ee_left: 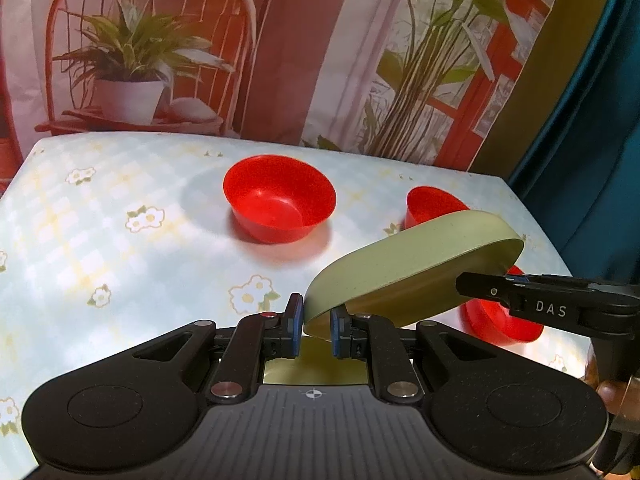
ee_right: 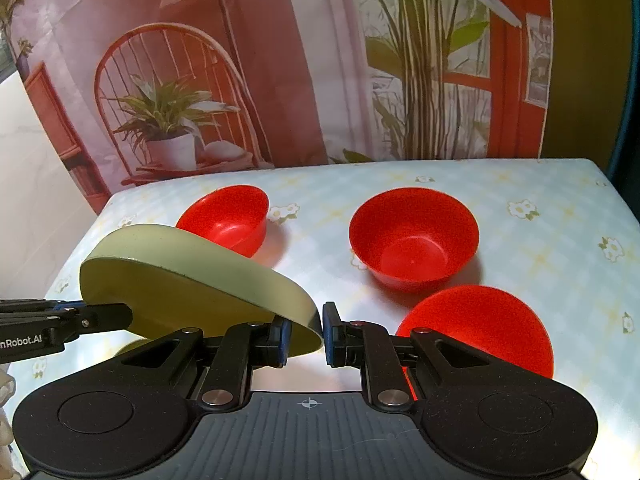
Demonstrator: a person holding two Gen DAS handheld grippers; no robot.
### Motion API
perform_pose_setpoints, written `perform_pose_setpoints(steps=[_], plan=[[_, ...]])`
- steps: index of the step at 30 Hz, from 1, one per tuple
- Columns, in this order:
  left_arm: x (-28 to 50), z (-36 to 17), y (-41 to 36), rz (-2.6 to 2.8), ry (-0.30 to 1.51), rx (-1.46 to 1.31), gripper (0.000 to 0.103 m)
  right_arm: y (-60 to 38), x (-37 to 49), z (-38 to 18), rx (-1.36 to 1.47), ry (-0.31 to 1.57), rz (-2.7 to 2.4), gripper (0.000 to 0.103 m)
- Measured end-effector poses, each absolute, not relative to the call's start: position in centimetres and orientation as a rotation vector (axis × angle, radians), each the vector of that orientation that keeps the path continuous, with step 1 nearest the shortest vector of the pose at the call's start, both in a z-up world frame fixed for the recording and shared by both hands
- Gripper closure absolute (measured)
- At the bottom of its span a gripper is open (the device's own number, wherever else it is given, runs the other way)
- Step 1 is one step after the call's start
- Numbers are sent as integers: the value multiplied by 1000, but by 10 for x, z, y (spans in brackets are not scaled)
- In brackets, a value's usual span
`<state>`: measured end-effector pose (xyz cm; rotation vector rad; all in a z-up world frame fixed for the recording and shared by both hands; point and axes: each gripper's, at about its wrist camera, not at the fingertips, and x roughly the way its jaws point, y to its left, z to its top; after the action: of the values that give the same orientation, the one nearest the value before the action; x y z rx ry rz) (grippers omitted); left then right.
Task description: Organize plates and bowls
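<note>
The plate was pale speckled green, the three bowls plain red, the bench pale blue with faint yellow checks and white daisies, the grippers black with blue pads, the backdrop terracotta.

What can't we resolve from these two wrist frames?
- Left wrist: far right red bowl half hidden behind the green plate; nearest red bowl mostly behind the plate and right gripper.
- Right wrist: nearest bowl partly hidden by the gripper's own linkage.
- Both views: whether each gripper, left gripper, pinches the plate rim.
</note>
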<state>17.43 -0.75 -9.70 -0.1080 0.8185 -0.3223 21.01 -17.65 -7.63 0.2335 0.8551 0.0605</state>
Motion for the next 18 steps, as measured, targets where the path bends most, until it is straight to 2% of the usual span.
perform_pose_setpoints(steps=[18], plan=[[165,-101,-3,-311,803,-100,88,-174,198,-88,273,857,75,88]])
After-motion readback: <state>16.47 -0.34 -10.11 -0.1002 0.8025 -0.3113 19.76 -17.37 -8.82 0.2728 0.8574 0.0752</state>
